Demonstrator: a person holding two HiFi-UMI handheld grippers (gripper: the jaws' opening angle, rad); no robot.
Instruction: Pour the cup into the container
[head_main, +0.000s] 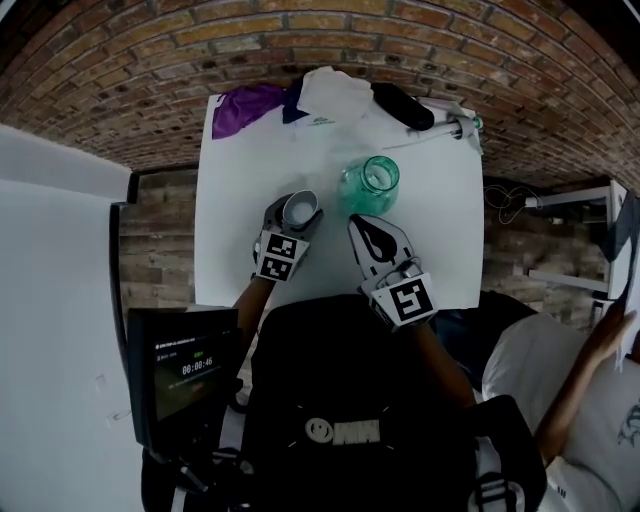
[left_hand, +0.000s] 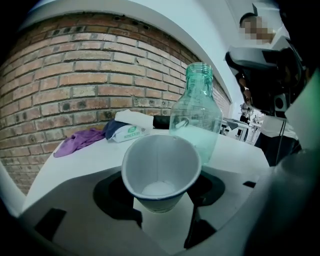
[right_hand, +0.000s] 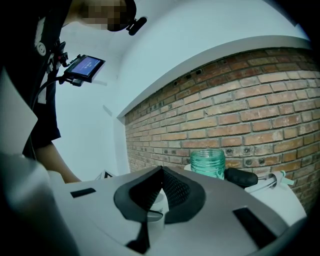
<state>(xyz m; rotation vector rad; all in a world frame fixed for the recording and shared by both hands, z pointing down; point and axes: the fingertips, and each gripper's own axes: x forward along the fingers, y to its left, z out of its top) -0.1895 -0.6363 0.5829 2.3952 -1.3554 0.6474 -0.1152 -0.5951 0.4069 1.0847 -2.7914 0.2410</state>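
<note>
Between the jaws of the left gripper (left_hand: 161, 197) a paper cup (left_hand: 159, 165) is gripped low on its wall, judged light and easily crushed; the right gripper (right_hand: 160, 172) is closed, empty; just beyond, the glass bottle (left_hand: 196, 115) is seen upright.

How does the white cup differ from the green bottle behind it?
The cup is opaque white; the bottle is see-through green. The cup is wide-mouthed; the bottle is taller, with a narrow threaded neck. The left gripper grips the cup; the bottle stands free on the table. Both are open-topped.
</note>
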